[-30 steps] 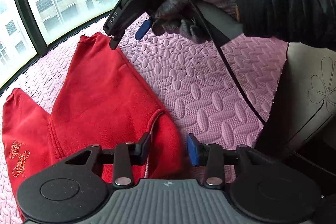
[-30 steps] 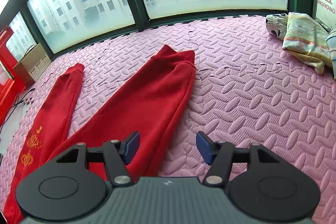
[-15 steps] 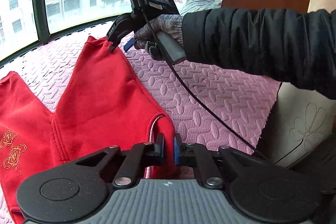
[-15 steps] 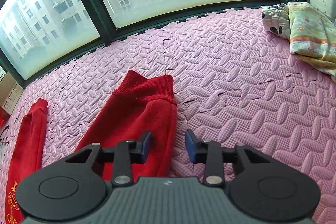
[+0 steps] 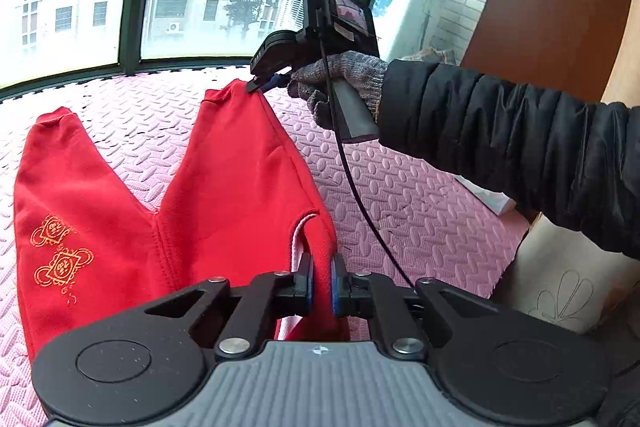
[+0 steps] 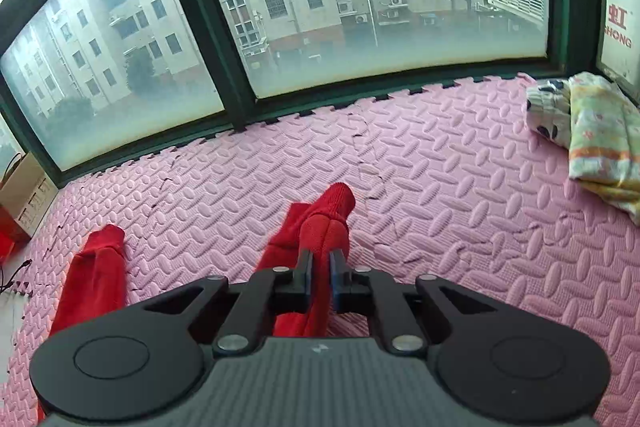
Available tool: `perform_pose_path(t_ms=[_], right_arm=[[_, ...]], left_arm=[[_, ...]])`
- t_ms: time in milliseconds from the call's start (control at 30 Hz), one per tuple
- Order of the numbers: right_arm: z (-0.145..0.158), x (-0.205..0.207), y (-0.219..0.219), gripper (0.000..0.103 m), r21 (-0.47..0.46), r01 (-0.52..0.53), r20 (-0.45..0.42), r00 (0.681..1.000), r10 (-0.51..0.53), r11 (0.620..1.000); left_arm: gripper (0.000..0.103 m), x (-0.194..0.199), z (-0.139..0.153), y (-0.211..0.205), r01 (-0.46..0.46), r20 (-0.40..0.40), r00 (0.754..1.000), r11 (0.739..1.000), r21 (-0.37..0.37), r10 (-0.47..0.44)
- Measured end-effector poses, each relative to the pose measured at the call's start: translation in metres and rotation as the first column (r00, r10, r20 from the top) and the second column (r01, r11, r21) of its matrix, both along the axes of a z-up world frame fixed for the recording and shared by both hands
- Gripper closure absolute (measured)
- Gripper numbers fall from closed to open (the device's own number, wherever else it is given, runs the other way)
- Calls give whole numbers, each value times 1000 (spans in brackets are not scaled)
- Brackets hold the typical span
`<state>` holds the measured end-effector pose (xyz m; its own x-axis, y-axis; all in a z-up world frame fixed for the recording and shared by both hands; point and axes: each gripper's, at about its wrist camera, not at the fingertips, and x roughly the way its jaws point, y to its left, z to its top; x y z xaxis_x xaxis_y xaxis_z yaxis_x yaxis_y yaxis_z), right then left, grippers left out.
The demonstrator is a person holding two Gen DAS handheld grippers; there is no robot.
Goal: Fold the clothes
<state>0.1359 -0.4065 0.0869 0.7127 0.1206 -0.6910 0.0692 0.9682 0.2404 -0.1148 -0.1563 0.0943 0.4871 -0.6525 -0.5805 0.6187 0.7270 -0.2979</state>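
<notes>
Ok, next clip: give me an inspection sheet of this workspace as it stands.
Surface: pink foam mat, tiles interlocked.
Job's things: red trousers, legs spread on the mat, gold pattern on one leg.
Clutter: folded clothes at the mat's far right; cardboard box at far left.
Grippers: left gripper shut on the waist edge; right gripper shut on a leg cuff.
Cables: black cable hangs from the right gripper.
Surroundings: window, buildings outside.

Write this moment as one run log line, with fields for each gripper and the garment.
left gripper: shut on red trousers waist | right gripper: shut on leg cuff | pink mat: trousers partly lifted
</notes>
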Motion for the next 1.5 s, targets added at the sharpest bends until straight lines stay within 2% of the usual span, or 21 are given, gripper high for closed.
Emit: perform_pose_path(t_ms=[167,400,633,733,833,1000,1100,1167,1233,1300,1333,1367,1500], right_arm=[[30,19,55,96,-35,-60,40,997,62,998],[47,40,145,96,-86,-153,70,985,159,985],[24,60,259,96,-159,-278,31,958,286,947],[9,64,293,96,-176,-324,7,944,330,930],[-10,66,316,95,-142,-371,-45,929,368,918],[-10,61,314,93,-74,-416,-53,909,413,906],[4,55,300,90,-90,-442,-52,897,439,892],[11,51,291,82,-105,-459,-52,888,456,882],[19,43,278,81,-138,-502,-73,865,497,854],[20,32,265,75,-185,-520,-91,854,512,834],[19,27,261,66,-194,-535,-106,845,525,822],[18,22,256,62,-203,-550,-121,835,537,810],[2,-9,239,61,-249,-605,-187,797,575,757]], left_arm=[[94,0,6,45,-116,-23,993,989,-95,115],[95,-10,-1,104,-259,-83,965,949,-182,247],[95,-20,-15,149,-366,-153,928,905,-216,339],[95,-23,-21,161,-397,-182,914,892,-218,362],[94,-26,-27,168,-415,-209,904,884,-215,374],[94,-28,-35,174,-431,-241,893,878,-210,380],[93,-27,-35,175,-425,-246,895,880,-213,373],[93,-27,-35,175,-419,-241,898,884,-206,369],[93,-27,-34,176,-415,-233,900,888,-199,369],[92,-27,-34,177,-420,-230,898,887,-193,376],[92,-27,-33,178,-423,-228,897,886,-190,379],[92,-27,-33,179,-427,-228,895,885,-188,383],[91,-27,-31,181,-441,-229,888,879,-180,399]])
